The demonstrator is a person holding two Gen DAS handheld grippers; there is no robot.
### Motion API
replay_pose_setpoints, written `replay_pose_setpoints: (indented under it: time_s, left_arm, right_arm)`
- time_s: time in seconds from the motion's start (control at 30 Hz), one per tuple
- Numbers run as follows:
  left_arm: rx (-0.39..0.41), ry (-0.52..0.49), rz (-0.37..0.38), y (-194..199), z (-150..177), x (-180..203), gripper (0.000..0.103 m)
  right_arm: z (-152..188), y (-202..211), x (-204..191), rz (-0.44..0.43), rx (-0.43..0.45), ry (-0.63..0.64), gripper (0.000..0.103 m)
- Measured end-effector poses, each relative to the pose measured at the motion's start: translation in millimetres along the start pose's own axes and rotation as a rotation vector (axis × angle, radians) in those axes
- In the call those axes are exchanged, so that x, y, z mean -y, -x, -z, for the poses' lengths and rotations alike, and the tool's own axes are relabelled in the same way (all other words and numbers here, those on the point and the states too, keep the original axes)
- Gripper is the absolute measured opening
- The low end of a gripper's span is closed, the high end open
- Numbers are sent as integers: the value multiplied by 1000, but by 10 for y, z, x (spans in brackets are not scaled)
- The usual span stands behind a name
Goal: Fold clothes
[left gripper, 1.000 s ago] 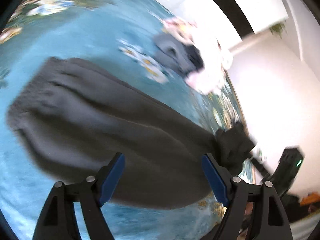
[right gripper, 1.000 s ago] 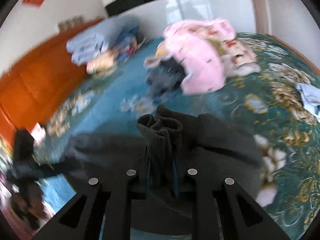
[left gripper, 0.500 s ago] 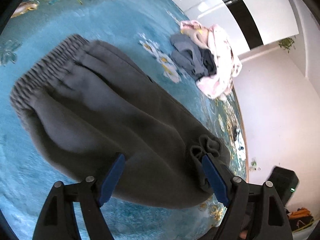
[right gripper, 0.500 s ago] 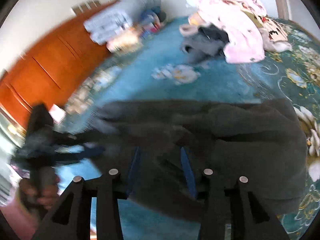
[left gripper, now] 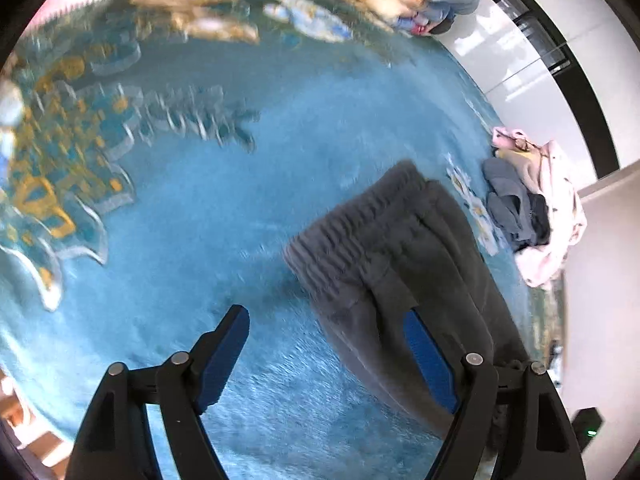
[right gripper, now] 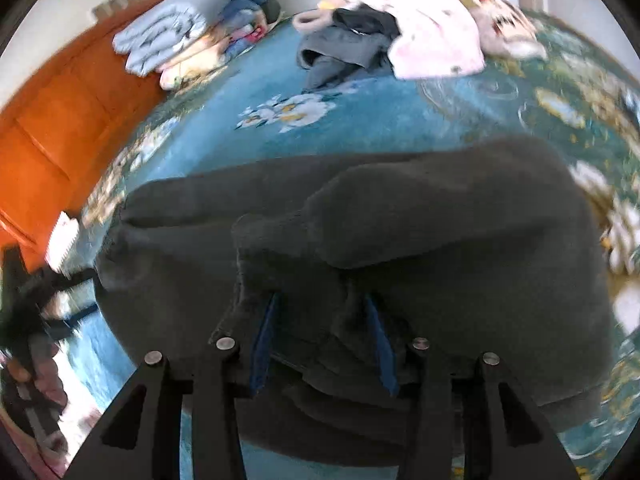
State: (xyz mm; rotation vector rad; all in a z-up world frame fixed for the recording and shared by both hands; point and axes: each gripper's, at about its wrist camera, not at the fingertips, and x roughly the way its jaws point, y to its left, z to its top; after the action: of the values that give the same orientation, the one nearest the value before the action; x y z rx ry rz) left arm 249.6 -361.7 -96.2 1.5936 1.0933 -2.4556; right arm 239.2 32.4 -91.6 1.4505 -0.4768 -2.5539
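Dark grey sweatpants [right gripper: 400,216] lie folded over on the blue floral bedspread [left gripper: 224,200]. In the left wrist view their ribbed waistband [left gripper: 352,232] sits right of centre. My left gripper [left gripper: 328,344] is open and empty, its right finger over the waistband end, its left finger over bare bedspread. My right gripper [right gripper: 320,332] has its jaws partly apart with a bunched fold of the sweatpants between the blue pads [right gripper: 262,340].
A heap of pink and grey clothes [right gripper: 392,12] lies at the far side of the bed, also in the left wrist view [left gripper: 532,208]. Folded quilts [right gripper: 188,40] are stacked by the orange wooden headboard [right gripper: 52,120]. The other hand's gripper shows at the left [right gripper: 28,320].
My left gripper has swung left, so the sweatpants now sit at its right. My right gripper opened from shut on the cuff, and the folded leg now lies over the sweatpants.
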Motion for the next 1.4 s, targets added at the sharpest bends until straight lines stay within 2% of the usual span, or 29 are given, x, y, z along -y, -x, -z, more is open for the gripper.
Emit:
replay_pose_setpoints:
  time_s: [0.2,0.27,0.43,0.47,0.6,0.7,0.77,0.8,0.93,1.03,1.17,1.27,1.4]
  left_arm:
    - [55,129,147,-119,-87,-208,83]
    - [78,170,191,-141,-123,-283,83]
    - [133,164,245,-178,-158,-295,82]
    - [145,160,241,-179,-158,-280,78]
    - [177,162,192,-141,-160,-258,46]
    - [205,167,187,-87,-225,-179,34]
    - [222,145,202,-7,-276,-112,32]
    - [231,115,199,32,-292,-36,32]
    - [311,-111,132,373,-248,531,31]
    - [402,-381,90,676,-14,1260,31]
    - [469,-674,142,915,479,2112,31]
    - [467,-862,183,855,924,2690,30]
    - [417,-1066,167,530,1523,3247,30]
  right_arm:
    - [-64,304,80,-98,47,-52,46]
    - [-77,500,185,-130,101,-95,47]
    - [32,740,606,-83,159,-236,47]
    - [73,720,674,-81,149,-268,47]
    - [252,703,877,-109,139,-378,47]
    - [297,745,915,-125,151,-393,47]
    - [292,768,927,-130,158,-393,47]
    - [295,780,940,-135,162,-397,47]
    - [354,819,1007,-159,178,-422,47]
    - [395,845,1061,-176,190,-442,47]
    - [423,901,1112,-186,205,-455,47]
    - [457,969,1175,-187,223,-470,47]
    - [522,1057,1292,-187,246,-502,47]
